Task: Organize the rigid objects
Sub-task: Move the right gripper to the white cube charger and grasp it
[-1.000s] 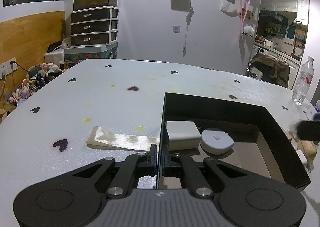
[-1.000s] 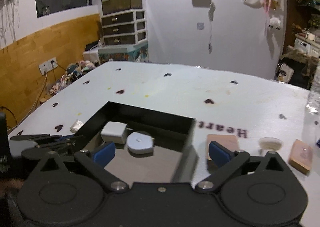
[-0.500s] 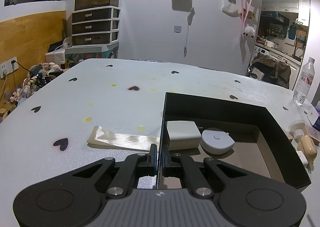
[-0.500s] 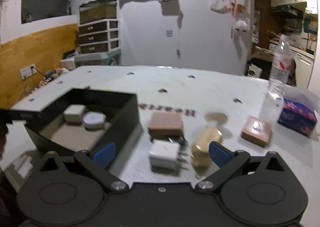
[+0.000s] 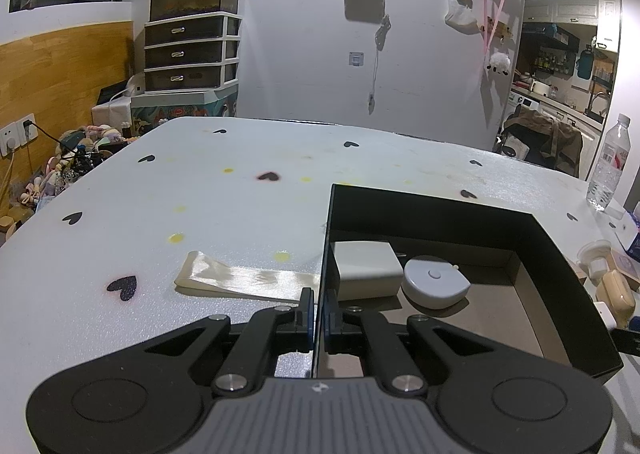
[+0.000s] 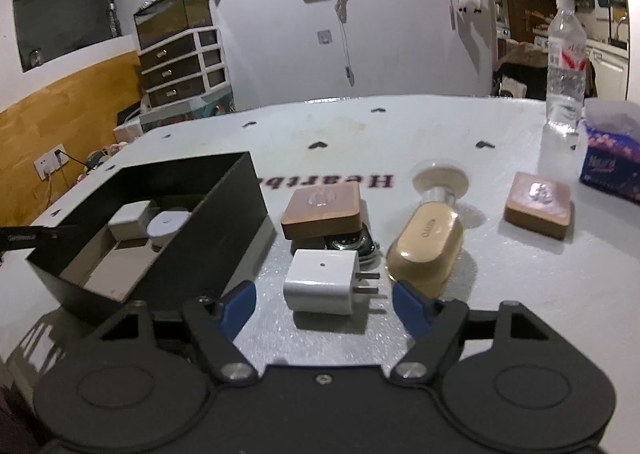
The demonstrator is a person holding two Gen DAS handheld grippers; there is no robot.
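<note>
White heart-dotted table (image 5: pixel 240 214); left tongs (image 5: pixel 318 308) clamp box wall (image 5: pixel 325 254); right tongs (image 6: pixel 326 304) apart, closing.

- The left gripper (image 5: pixel 318 310) has its jaws clamped on the near left wall of the black box (image 5: pixel 560 254), one blue pad on each side of the wall
- Inside the box, just ahead and right of the fingertips, lie a white square adapter (image 5: pixel 366 268) and a round white tape measure (image 5: pixel 436 286), touching or nearly so
- Ahead and left, a pale strip of tape (image 5: pixel 240 278) lies on the white table (image 5: pixel 200 214)
- Far right, past the box wall, a tan case (image 5: pixel 618 296) and a water bottle (image 5: pixel 610 166)
</note>
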